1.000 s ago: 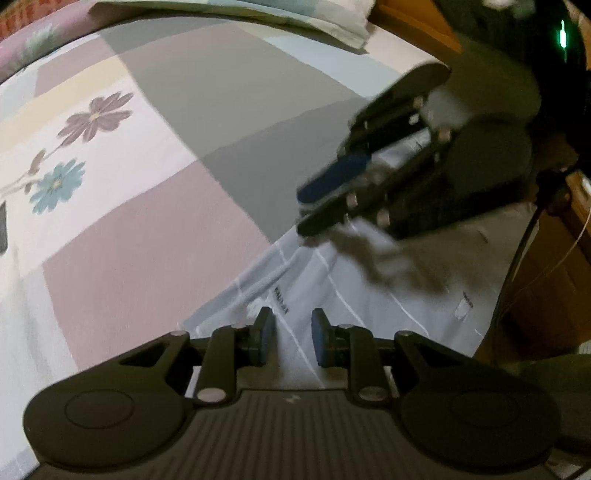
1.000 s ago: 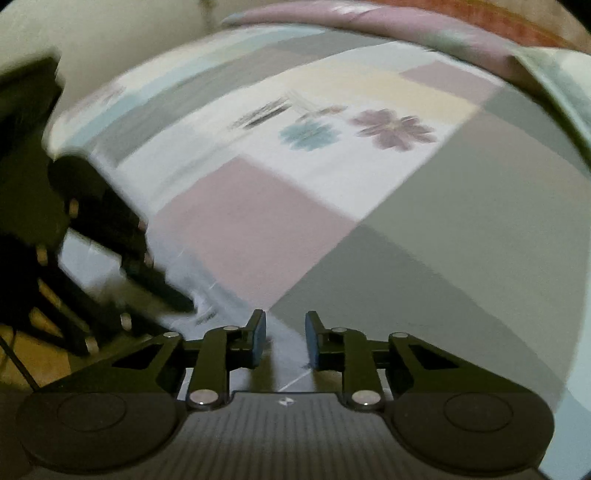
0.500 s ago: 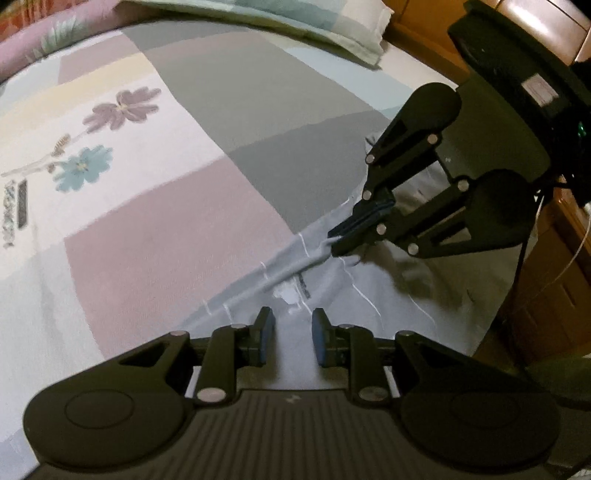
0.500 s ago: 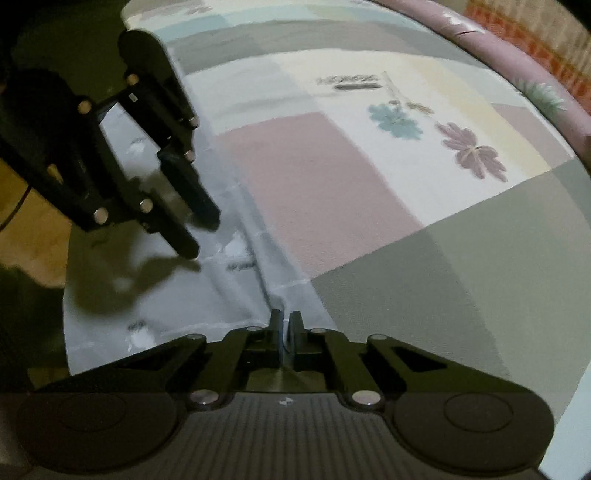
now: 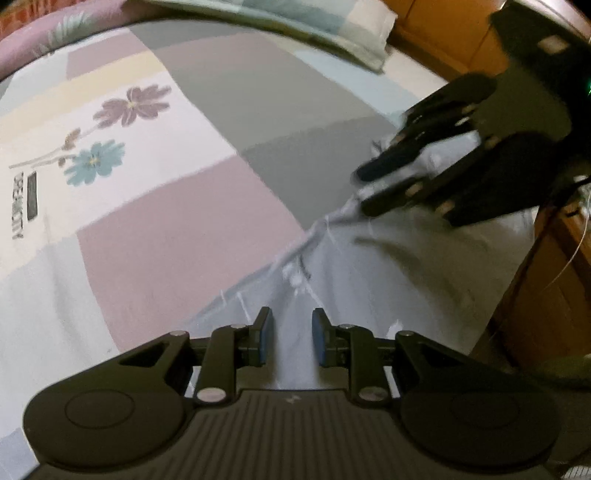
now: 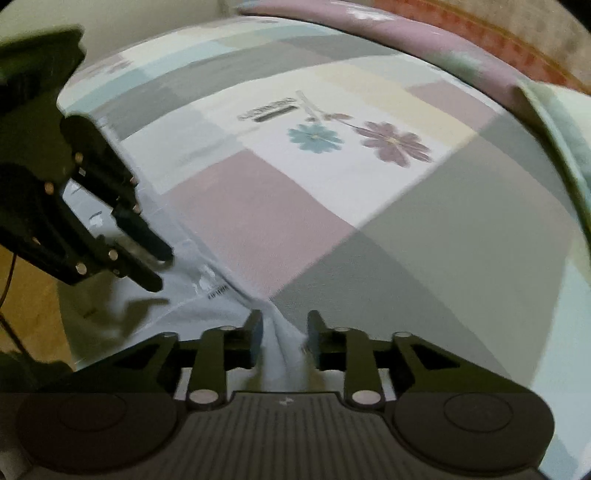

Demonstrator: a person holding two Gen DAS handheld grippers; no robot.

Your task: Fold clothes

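Pale grey garment (image 5: 413, 280) is laid at the bed's (image 5: 192, 229) near edge. Left gripper (image 5: 289, 338) is held parted above it, nothing clamped. Right gripper (image 6: 283, 338) has just been opening, cloth ridged loosely between its fingers (image 6: 255, 332). Bedspread lettering is blurred, unreadable.

I'm working in a home bedroom. A bed (image 5: 229, 206) fills both views, spread with a patchwork sheet (image 6: 388, 229) printed with flowers (image 5: 110, 136); a pillow (image 5: 295, 26) lies at its head, and wooden furniture (image 5: 546, 302) stands alongside.
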